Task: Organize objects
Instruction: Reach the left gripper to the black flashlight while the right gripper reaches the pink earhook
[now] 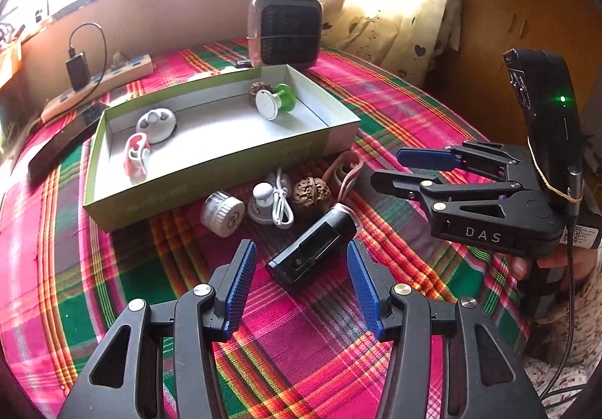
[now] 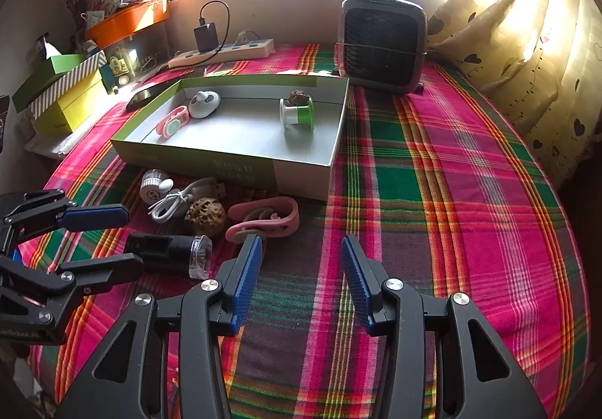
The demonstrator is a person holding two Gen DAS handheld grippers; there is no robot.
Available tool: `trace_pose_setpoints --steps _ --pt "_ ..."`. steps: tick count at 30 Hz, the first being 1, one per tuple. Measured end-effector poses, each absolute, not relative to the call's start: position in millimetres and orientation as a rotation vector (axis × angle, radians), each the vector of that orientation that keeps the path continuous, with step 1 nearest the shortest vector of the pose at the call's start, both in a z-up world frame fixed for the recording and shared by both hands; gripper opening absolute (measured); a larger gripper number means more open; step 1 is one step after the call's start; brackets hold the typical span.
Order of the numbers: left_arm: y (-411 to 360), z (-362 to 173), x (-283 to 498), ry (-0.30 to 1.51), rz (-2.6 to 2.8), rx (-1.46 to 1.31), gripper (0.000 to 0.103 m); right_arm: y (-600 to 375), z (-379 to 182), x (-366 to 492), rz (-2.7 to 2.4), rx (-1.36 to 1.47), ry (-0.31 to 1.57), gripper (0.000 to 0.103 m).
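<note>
Plaid cloth covers the surface beneath a bright window. Left gripper [image 1: 297, 281] hangs released, jaws spread around the near end of the black flashlight [image 1: 314, 249] without touching it; right gripper [image 2: 299, 279] waits empty and parted over bare cloth. Closing on the flashlight looks like the step in hand, then lifting it into the green box [image 1: 331, 138] toward the far edge. "DAS" is readable on the right gripper's body.

Home: plaid tablecloth [image 2: 451, 163], heart-print curtain [image 2: 519, 42], windowsill clutter.
</note>
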State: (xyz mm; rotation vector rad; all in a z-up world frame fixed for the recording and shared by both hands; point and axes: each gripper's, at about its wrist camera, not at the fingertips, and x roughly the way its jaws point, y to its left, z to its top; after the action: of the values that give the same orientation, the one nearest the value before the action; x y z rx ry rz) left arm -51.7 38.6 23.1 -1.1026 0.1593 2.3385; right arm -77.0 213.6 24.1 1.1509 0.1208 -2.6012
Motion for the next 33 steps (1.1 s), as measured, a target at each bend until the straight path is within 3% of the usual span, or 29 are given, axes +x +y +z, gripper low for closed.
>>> trace_pose_setpoints --steps 17,27,33 --pt "68 12 -62 0.299 2.255 -1.12 0.049 220 22 -86 -2.6 1.17 0.101 0.045" --pt "61 9 -60 0.236 2.282 -1.164 0.048 210 24 -98 -2.527 1.151 0.091 0.045" --pt "51 10 -58 0.183 2.317 -1.183 0.039 204 21 -108 -2.437 1.15 0.07 0.045"
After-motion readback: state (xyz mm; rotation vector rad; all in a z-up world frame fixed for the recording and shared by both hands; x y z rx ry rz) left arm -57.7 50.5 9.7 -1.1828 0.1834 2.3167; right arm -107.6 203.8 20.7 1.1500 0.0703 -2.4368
